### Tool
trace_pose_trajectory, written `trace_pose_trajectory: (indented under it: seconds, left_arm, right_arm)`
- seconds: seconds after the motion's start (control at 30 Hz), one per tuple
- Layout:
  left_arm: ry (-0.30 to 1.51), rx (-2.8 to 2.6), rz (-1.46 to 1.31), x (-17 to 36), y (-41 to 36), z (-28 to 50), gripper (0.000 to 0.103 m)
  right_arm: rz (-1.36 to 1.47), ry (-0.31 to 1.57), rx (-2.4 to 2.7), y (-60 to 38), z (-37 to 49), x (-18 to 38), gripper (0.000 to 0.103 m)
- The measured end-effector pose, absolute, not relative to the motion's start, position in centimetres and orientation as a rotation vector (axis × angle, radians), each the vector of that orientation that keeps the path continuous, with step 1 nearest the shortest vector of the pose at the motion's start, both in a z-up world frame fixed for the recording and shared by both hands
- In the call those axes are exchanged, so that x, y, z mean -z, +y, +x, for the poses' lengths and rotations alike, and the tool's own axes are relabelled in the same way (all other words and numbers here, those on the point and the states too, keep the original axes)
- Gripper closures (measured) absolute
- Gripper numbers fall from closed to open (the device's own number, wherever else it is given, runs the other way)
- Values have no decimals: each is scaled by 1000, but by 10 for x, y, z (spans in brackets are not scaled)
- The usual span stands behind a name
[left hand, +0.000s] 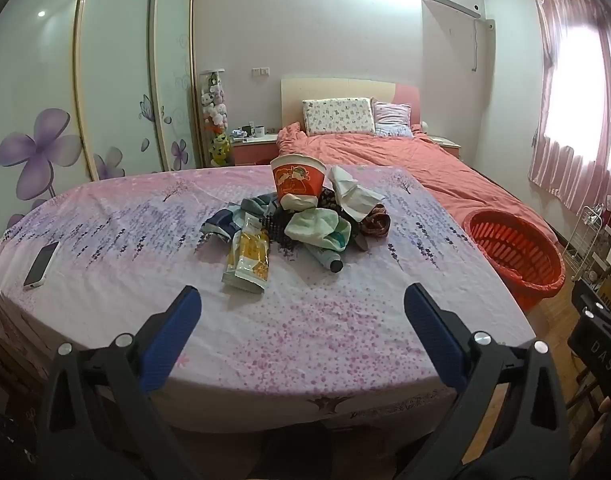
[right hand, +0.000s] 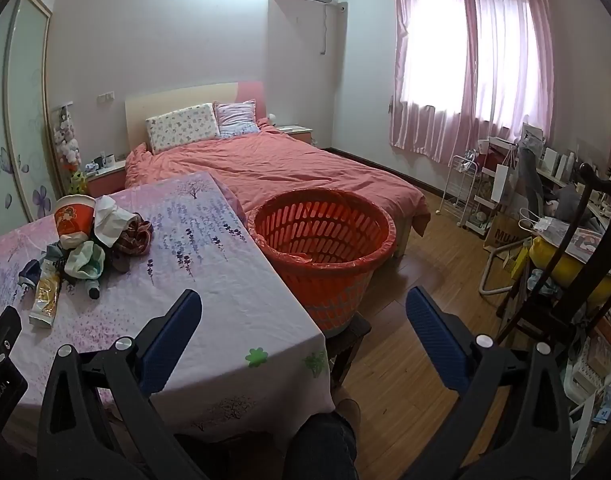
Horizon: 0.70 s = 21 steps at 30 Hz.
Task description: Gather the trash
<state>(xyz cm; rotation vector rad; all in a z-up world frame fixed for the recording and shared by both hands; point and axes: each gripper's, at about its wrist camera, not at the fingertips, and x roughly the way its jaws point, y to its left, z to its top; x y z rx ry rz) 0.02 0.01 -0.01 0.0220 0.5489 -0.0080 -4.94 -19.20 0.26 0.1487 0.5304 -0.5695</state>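
- The trash sits in one loose heap near the middle of the table, on a pink and lavender flowered tablecloth. It holds a red paper cup tipped on top, crumpled white tissue, a yellow snack wrapper lying flat at the near edge, a small bottle with a dark cap, and soft cloth-like pieces you cannot sort apart from here.
- The cup leans on the soft pieces, so pulling anything from below probably sends it rolling across the table.
- The flat wrapper gives your pads little to bite; a shallow pinch may gather the tablecloth instead and drag the whole heap.
- The bottle is round and may roll away from a sideways nudge.
- A phone lies well apart at the left edge of the table. It is not trash; a wide sweep could knock it off.
- Your left gripper hangs over the near table, jaws spread wide, holding nothing.
- Your right gripper is likewise wide and empty, over the table's right corner.
- The orange lattice basket stands just beside the table's right side on a dark stool, near the edge. A bump may tip it, and light tissue released early may miss the rim.
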Motion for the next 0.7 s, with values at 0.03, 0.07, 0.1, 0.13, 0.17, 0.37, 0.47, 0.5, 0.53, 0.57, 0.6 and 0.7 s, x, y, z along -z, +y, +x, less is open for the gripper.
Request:
trace_pose_trajectory:
  seconds: [0.03,0.07,0.1,0.13,0.17,0.37,0.47,0.5,0.53,0.57,0.6,0.7]
  left_arm:
    - [549,8,22,0,0,0,4]
    - [549,8,22,0,0,0,4]
    - [549,8,22,0,0,0,4]
    - [549,8,22,0,0,-1,4]
    - [551,8,21,0,0,0,4]
    - [550,8,23,0,0,-1,4]
    - [549,9,24,0,-1,-3,4]
    - [549,9,24,0,-1,-4,4]
    - [549,9,24,0,-2,-5,4]
    - [549,9,24,0,-1,-5,4]
    - [553,8,21,0,0,0,4]
    - [554,9,21,0,0,0,4]
  right_arm:
    - [148,531,569,-192,-49,-2,2]
    - [147,531,570,-192,-49,-2,2]
    - [147,532,570,-192,-49,-2,2]
    - [147,533,569,-192,-49,-2,2]
    - [148,533,569,-191,-49,-2,2]
    - [146,532,571,-192,-49,-2,2]
    - [146,532,571,-192,-49,-2,2]
    - [145,533,571,-192,-49,-2,2]
    - [145,533,571,-192,-49,-2,2]
    - [145,533,571,-192,-49,-2,2]
    - [145,533,571,-191,-49,-2,2]
    - [145,533,571,-191,-49,-2,2]
